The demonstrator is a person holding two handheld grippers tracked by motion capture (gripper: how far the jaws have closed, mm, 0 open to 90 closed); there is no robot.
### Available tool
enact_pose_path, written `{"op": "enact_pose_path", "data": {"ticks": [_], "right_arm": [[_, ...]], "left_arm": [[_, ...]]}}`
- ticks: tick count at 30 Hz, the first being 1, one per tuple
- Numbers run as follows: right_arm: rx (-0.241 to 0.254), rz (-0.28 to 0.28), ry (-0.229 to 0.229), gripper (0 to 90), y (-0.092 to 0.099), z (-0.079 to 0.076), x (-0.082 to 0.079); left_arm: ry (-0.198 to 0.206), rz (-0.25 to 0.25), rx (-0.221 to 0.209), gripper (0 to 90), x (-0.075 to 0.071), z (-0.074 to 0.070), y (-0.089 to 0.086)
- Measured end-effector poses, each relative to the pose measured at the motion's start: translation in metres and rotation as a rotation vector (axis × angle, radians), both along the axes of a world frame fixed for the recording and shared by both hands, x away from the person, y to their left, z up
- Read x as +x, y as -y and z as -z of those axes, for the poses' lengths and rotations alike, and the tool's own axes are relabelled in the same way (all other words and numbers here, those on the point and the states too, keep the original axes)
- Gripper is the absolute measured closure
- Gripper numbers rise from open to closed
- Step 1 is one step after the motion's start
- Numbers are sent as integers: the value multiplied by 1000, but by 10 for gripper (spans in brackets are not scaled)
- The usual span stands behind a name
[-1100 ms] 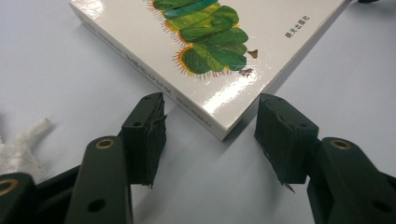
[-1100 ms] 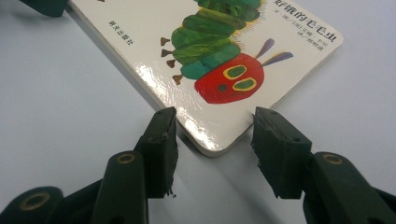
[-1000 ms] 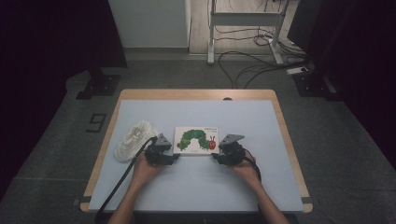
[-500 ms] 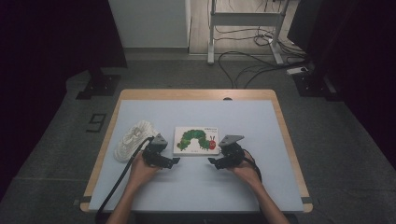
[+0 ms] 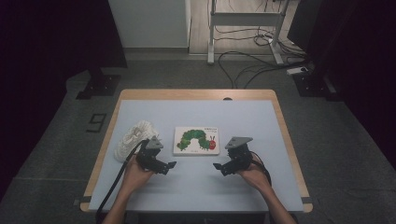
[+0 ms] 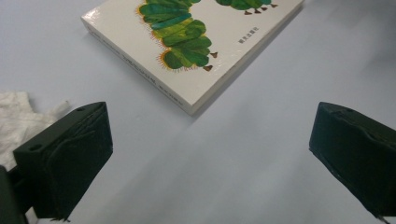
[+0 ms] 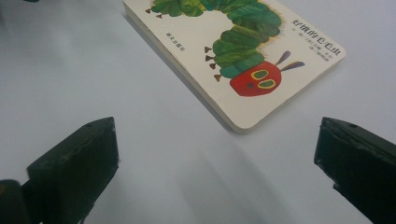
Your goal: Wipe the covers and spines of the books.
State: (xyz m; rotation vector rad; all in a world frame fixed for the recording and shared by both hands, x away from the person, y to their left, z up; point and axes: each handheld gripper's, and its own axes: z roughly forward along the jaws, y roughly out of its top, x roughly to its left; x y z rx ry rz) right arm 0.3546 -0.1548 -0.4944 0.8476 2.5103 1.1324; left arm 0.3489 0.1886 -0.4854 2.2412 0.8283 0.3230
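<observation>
Book (image 5: 196,140) lies closed on the table (image 5: 243,116); both grippers' jaws have just opened wide, holding nothing

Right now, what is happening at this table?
A person sits at the table with a gripper in each hand. A picture book with a green caterpillar on its cover lies closed and flat between them. The left gripper and the right gripper hover just short of the book's near corners; their jaws have just been opening, with nothing between them. A white cloth lies left of the book.
</observation>
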Motion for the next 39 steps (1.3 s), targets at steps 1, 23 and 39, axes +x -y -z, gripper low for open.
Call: {"op": "enact_pose_path", "data": {"ticks": [1,23,39], "right_arm": [[1,-1,1,0,1,-1,-2],[-15,59,17,0,53,-1,-40],[-32,138,-43,0,85,40,-49]], "left_arm": [[2,4,4,0,-2,-2,-1],[20,-9,27,0,-50,7,-33],[-40,-54,38,0,-59,43,-52]]}}
